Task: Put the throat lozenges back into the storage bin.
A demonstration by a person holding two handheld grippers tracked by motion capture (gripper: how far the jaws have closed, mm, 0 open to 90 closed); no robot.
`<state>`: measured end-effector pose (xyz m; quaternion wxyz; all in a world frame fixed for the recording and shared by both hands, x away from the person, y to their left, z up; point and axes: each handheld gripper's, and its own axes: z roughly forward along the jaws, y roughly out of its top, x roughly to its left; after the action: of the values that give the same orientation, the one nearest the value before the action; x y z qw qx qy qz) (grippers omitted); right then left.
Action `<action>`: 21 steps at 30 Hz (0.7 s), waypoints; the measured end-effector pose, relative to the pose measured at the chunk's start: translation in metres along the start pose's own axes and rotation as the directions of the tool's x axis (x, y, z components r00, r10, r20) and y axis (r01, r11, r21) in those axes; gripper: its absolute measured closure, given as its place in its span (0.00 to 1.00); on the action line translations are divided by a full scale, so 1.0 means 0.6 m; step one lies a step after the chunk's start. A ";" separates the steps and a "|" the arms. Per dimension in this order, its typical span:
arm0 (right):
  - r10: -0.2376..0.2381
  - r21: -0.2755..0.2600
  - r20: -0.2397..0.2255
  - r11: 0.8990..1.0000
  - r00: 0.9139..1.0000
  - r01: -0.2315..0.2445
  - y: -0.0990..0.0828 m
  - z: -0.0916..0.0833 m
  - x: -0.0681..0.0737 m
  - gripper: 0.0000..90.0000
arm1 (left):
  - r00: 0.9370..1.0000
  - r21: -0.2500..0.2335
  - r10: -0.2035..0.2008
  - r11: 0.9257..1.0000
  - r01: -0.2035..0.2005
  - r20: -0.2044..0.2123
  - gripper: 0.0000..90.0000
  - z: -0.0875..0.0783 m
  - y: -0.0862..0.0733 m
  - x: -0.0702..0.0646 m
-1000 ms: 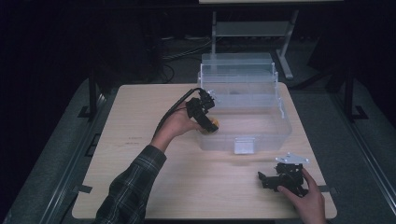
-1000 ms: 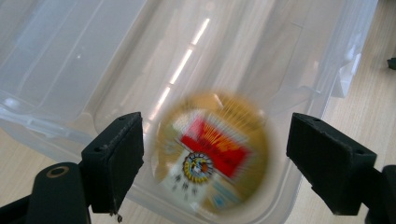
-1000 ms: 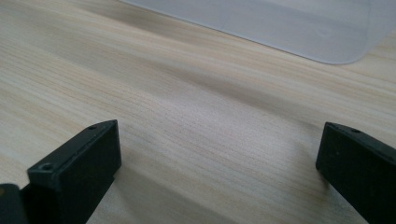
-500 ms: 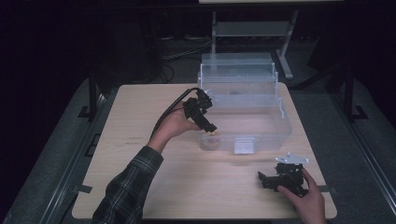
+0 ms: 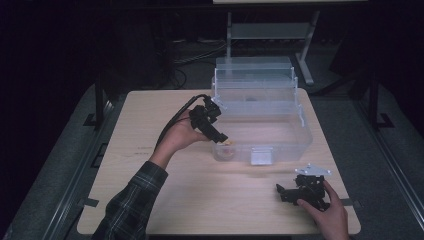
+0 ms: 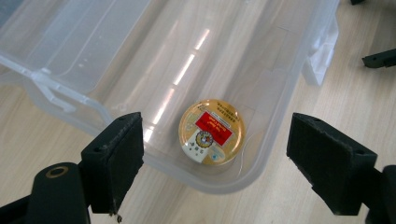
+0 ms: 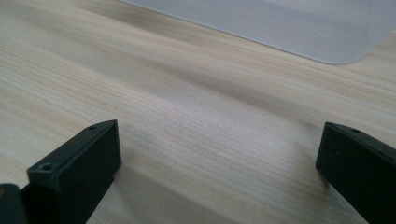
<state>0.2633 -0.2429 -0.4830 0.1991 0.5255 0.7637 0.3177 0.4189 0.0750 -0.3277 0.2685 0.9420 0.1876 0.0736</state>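
A round golden tin with a red label [image 6: 212, 131] lies flat on the floor of a clear plastic bin [image 6: 74, 56], in its near left corner [image 5: 226, 149]. My left gripper [image 6: 215, 163] hangs above that corner, jaws wide apart with nothing between them; in the high view it [image 5: 220, 136] tilts down over the bin's front left rim [image 5: 300, 107]. My right gripper [image 5: 285, 192] rests low over the wooden table at the front right, open, and in its own view the jaws [image 7: 217, 168] frame bare wood.
The bin's clear lid [image 5: 255, 70] stands raised at the back. A white latch [image 5: 261, 156] sits on the bin's front wall. The wooden table [image 5: 150, 125] has bare room left of the bin and along the front. Dark floor and a metal stand [image 5: 305, 55] lie beyond.
The left gripper held the golden tin at the bin's front left corner, then let it go; the tin now lies inside the bin and the jaws stand apart. The right gripper has stayed put.
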 end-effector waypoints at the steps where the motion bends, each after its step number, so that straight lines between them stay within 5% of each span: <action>1: 0.000 0.000 0.000 1.000 1.000 0.000 0.000 0.000 0.000 0.00 | 1.000 -0.004 -0.004 1.000 0.004 -0.001 0.20 -0.003 -0.003 -0.001; 21: -0.001 0.000 0.001 1.000 1.000 0.001 0.000 0.000 0.000 0.00 | 0.999 -0.057 -0.038 0.998 0.037 -0.023 0.21 -0.043 -0.070 0.000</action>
<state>0.2634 -0.2429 -0.4831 0.1995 0.5254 0.7638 0.3175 0.3998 0.1204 -0.3281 0.2939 0.9294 0.2065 0.0852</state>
